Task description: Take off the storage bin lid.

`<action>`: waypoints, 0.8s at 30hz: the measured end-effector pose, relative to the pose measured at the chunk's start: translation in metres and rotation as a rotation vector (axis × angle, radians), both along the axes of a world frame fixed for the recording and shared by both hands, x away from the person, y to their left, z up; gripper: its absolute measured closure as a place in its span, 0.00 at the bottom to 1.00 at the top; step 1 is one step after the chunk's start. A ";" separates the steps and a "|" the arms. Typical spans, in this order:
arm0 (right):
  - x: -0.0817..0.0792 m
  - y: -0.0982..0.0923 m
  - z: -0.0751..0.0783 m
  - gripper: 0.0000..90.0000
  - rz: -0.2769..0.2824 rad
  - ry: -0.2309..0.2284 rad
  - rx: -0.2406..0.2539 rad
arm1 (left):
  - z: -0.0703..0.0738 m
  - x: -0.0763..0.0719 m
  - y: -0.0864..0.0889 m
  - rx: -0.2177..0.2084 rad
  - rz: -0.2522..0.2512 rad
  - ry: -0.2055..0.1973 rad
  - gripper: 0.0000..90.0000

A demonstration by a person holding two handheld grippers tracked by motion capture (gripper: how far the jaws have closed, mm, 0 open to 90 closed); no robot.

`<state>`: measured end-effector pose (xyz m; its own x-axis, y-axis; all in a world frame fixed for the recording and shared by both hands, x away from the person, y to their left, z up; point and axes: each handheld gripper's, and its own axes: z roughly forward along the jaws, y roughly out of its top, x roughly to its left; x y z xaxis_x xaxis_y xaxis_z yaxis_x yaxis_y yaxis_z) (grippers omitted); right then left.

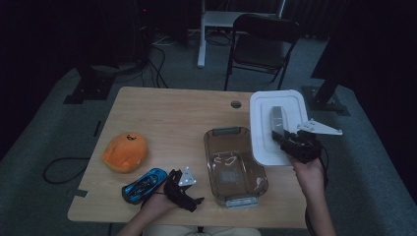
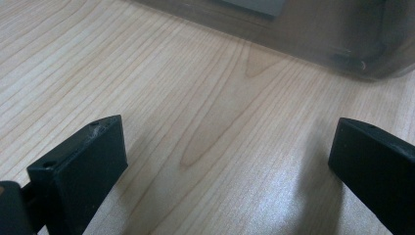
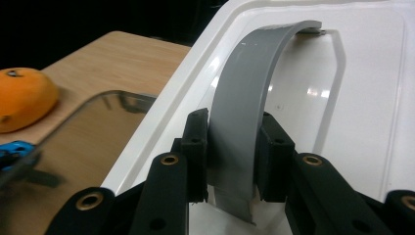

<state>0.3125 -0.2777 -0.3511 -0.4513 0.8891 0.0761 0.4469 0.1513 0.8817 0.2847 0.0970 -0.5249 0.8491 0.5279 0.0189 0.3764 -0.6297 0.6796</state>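
Both long axes run nearly parallel: my right tool (image 1: pixel 284 139) pinches the grey handle (image 3: pixel 244 117) of the white lid (image 1: pixel 275 125), held tilted just right of the glass dish (image 1: pixel 235 167). Left tool (image 2: pixel 225 161) rests spread on the desk (image 1: pixel 167 118), so the lid goes left and down.

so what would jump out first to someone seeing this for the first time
Probably the white lid, held up at the table's right side by the right hand-held gripper, whose jaws clamp its grey arched handle. Next the orange plush toy at the table's left, bright against the dim room, with a blue toy car near it. The clear glass dish sits uncovered in the middle, beside the open left hand-held gripper.
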 end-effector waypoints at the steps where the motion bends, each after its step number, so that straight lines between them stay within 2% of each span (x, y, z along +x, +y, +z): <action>1: 0.001 -0.004 -0.001 0.78 -0.011 0.002 -0.002 | 0.000 0.000 0.000 0.001 0.000 -0.002 0.01; 7: 0.005 -0.026 -0.015 0.78 -0.071 0.031 -0.001 | 0.000 0.000 0.000 0.000 0.001 -0.001 0.01; 12: 0.008 -0.037 -0.034 0.78 -0.108 0.058 0.011 | 0.000 0.000 0.000 0.001 0.002 -0.001 0.01; 16: 0.013 -0.041 -0.053 0.78 -0.127 0.083 0.017 | 0.000 0.000 0.000 0.006 -0.002 -0.002 0.01; 24: 0.025 -0.038 -0.091 0.78 -0.115 0.117 0.041 | 0.000 0.000 0.000 0.004 0.000 -0.001 0.01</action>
